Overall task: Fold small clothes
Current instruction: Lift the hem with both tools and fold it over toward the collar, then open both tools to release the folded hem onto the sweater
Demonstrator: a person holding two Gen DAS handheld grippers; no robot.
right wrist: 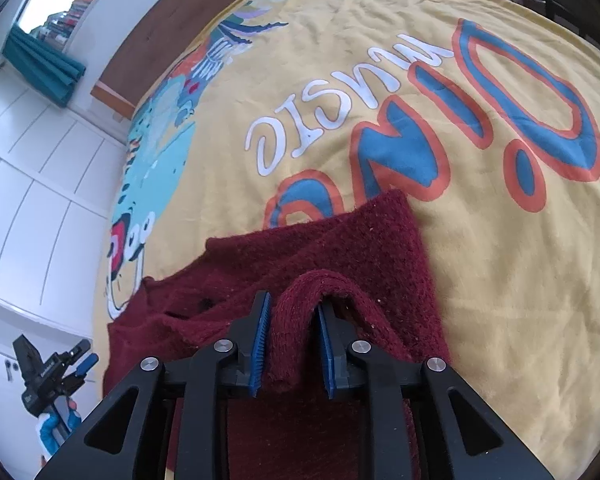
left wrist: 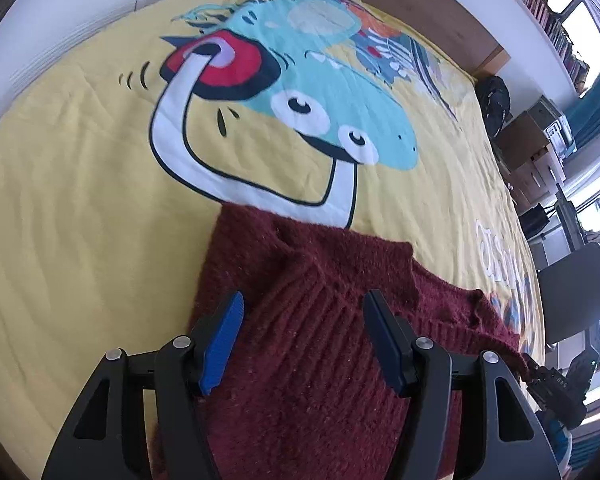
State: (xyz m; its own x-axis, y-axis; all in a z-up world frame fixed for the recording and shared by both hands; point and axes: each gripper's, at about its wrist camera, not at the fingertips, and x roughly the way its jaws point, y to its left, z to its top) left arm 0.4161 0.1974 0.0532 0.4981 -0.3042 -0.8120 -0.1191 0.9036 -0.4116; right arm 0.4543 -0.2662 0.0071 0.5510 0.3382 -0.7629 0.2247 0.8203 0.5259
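A dark red knitted sweater (left wrist: 300, 320) lies on a yellow printed bedspread (left wrist: 80, 200). My left gripper (left wrist: 304, 312) is open, its blue pads spread above the ribbed part of the sweater, holding nothing. In the right wrist view the same sweater (right wrist: 340, 248) is partly folded. My right gripper (right wrist: 292, 320) is shut on a raised fold of the sweater's edge, which bulges up between the blue pads. The left gripper (right wrist: 80, 360) shows small at the lower left of the right wrist view.
The bedspread (right wrist: 460, 240) carries a dinosaur print and large letters. A wooden headboard (left wrist: 420, 0) is at the far end. A chair (left wrist: 572, 288), boxes (left wrist: 532, 140) and bookshelves stand at the right. White cupboards (right wrist: 32, 180) are beside the bed.
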